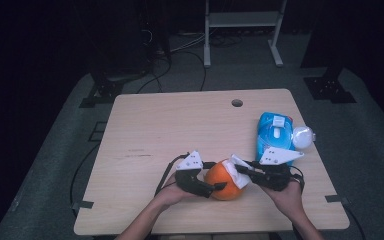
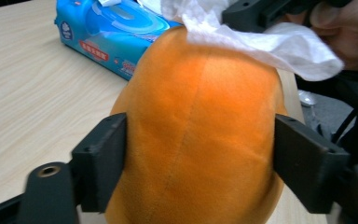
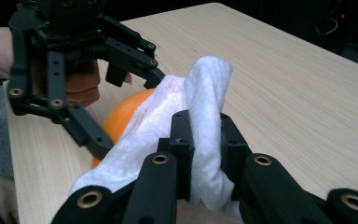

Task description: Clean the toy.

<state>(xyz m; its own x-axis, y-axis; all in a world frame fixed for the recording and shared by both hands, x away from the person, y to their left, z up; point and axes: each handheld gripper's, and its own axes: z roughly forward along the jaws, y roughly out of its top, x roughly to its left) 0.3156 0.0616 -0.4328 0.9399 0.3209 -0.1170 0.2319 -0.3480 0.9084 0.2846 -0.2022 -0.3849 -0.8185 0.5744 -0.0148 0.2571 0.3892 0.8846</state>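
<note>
An orange plush ball (image 1: 223,181) sits near the front edge of the light wooden bench (image 1: 150,130), roughly at its middle, held between the 2 hands. The left tool (image 1: 219,187) has its 2 black jaws pressed against opposite sides of the ball; in the left gripper view the pads dent the soft orange fabric on both flanks, and a seam runs down the ball's face. The right tool (image 3: 200,154) pinches a white wipe (image 3: 168,126) between its closed jaws. In the right gripper view the wipe rises in a fold above the jaws and drapes down onto the top of the ball. In the left gripper view the same wipe lies across the ball's upper right side. Behind the right hand (image 1: 287,197), a blue packet of wipes (image 1: 274,135) lies flat on the bench near its right edge, with a small white round object (image 1: 302,136) touching its right side.
</note>
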